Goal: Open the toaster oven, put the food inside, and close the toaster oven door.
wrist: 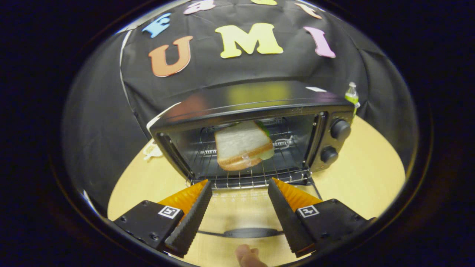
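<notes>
Sandwich (243,146) sits inside open toaster oven (256,111) (bottle (351,94) behind), gripper (239,189) jaws apart, empty.

I get even overhead light — the table (371,167) reads bright, the wall dim. The toaster oven (252,107) top carries soft glare and blurred reflections. Fisheye bends everything near the rim — the fingers (189,218) look sharp.

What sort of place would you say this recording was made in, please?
Probably a staged recording booth, not a kitchen: a black toaster oven stands open on a light wooden table against draped black cloth, sandwich on its rack, beyond the open gripper.
</notes>
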Demonstrator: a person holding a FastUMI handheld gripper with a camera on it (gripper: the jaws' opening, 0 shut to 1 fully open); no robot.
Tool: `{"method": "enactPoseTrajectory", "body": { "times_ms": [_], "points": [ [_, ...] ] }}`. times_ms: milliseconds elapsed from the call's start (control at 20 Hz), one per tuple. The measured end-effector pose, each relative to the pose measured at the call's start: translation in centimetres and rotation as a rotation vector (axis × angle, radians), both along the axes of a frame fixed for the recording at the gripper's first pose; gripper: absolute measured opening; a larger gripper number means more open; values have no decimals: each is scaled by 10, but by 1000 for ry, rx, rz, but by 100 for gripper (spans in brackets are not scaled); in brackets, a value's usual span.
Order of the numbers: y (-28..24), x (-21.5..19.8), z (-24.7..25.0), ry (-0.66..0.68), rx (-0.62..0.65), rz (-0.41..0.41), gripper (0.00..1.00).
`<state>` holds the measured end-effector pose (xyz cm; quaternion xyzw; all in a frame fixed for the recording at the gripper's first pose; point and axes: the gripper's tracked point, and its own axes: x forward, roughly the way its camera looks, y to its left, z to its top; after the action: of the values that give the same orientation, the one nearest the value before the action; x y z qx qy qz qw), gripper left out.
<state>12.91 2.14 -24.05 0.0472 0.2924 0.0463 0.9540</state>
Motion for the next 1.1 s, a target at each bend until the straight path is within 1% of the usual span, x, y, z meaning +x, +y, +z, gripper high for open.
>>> {"method": "enactPoseTrajectory", "body": {
  "times_ms": [100, 200, 250, 350, 400, 550, 600, 700, 850, 900, 1000, 1100],
  "points": [
    [-7, -23, -7, -33, -81, -5, 99],
    [-5, -41, -16, -36, -89, -32, 100],
    [-2, -48, -21, -28, -80, -27, 100],
    [-7, -61, -42, 13, -87, -27, 100],
    [-9, -66, -51, 30, -95, -41, 100],
    [-5, -76, -75, 87, -105, -39, 100],
    [-5, -78, -65, 63, -92, -48, 100],
    [-7, -73, -73, 66, -117, -36, 100],
    [-2, -80, -87, 107, -133, 1, 100],
    [-3, -79, -93, 126, -130, 3, 100],
    [-5, -78, -84, 101, -137, -13, 100],
    [-5, -75, -89, 103, -147, -6, 100]
  ]
}}
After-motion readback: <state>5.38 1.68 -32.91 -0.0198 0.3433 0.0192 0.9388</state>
